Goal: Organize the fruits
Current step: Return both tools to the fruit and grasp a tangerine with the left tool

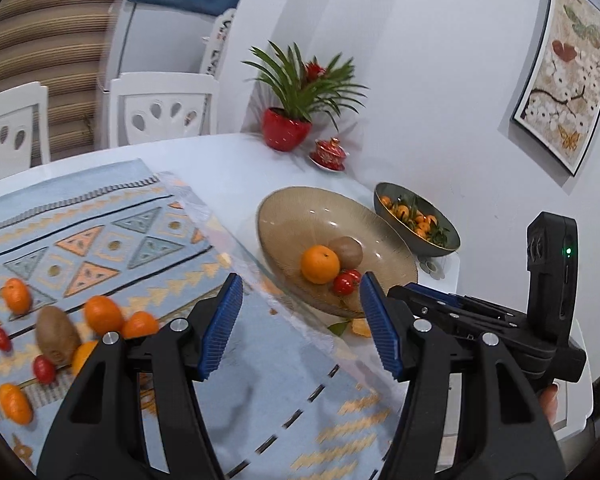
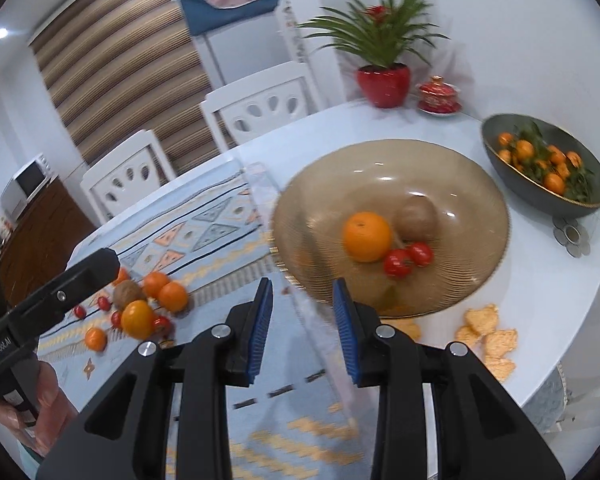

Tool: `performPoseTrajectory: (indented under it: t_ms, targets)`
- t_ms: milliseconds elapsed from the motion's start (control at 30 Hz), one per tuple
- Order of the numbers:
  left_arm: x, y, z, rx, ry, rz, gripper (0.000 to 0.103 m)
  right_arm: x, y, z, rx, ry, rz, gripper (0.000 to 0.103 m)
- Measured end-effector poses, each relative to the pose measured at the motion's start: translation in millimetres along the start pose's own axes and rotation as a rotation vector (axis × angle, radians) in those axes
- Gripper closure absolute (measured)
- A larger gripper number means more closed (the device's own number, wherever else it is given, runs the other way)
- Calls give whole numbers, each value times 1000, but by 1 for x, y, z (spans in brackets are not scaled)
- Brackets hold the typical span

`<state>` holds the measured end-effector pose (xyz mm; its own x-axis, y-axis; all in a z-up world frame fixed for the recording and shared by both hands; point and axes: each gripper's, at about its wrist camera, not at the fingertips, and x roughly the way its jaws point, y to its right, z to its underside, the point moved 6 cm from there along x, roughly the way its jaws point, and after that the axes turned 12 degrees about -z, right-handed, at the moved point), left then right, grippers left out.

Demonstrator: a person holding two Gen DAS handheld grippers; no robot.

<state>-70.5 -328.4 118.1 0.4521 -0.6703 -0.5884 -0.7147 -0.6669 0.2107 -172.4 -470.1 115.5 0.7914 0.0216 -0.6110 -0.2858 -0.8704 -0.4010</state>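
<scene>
Left hand-held gripper (image 1: 300,320): I am holding it with jaws spread wide and nothing between them, above the near edge of the patterned cloth (image 1: 112,216).
Right hand-held gripper (image 2: 302,328): I am keeping it parted and carrying nothing, just near the amber bowl (image 2: 460,168).
Loose fruit: oranges (image 1: 103,314), a kiwi (image 1: 57,334) and small tomatoes (image 1: 44,369) are lying clustered on the cloth, to the left.
Bowl: it is already holding an orange (image 2: 366,236), a kiwi and two tomatoes.
Next step: I am judging that swinging left, straddling one fruit and closing gently should work best.
In the way: neighbouring fruit are touching and may roll; peel scraps (image 2: 486,334) are lying near the bowl.
Far right: a dark bowl of tangerines (image 2: 544,164).
</scene>
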Motion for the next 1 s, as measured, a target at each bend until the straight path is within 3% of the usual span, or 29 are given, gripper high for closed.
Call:
performPoseTrajectory:
  t_ms: [133, 367, 433, 500, 633, 767, 900, 1000]
  targets:
    - [-23, -28, 2, -14, 22, -46, 41, 12, -27, 4, -28, -21, -36, 63]
    - [-72, -106, 4, -116, 81, -152, 36, 48, -80, 16, -87, -91, -98, 63]
    - [-87, -135, 8, -162, 97, -185, 33, 58, -90, 18, -100, -109, -108, 62]
    - [-96, -155, 13, -193, 107, -207, 21, 69, -101, 20, -116, -125, -115, 61]
    - [-111, -200, 26, -262, 115, -257, 19, 95, -118, 21, -158, -160, -116, 57]
    - [-106, -237, 49, -316, 85, -301, 19, 127, -130, 21, -190, -185, -133, 56]
    - [-79, -252, 69, -317, 26, -333, 19, 158, -146, 28, -257, -169, -233, 49]
    - [-57, -259, 82, -311, -10, -332, 19, 177, -147, 33, -260, -158, -259, 46]
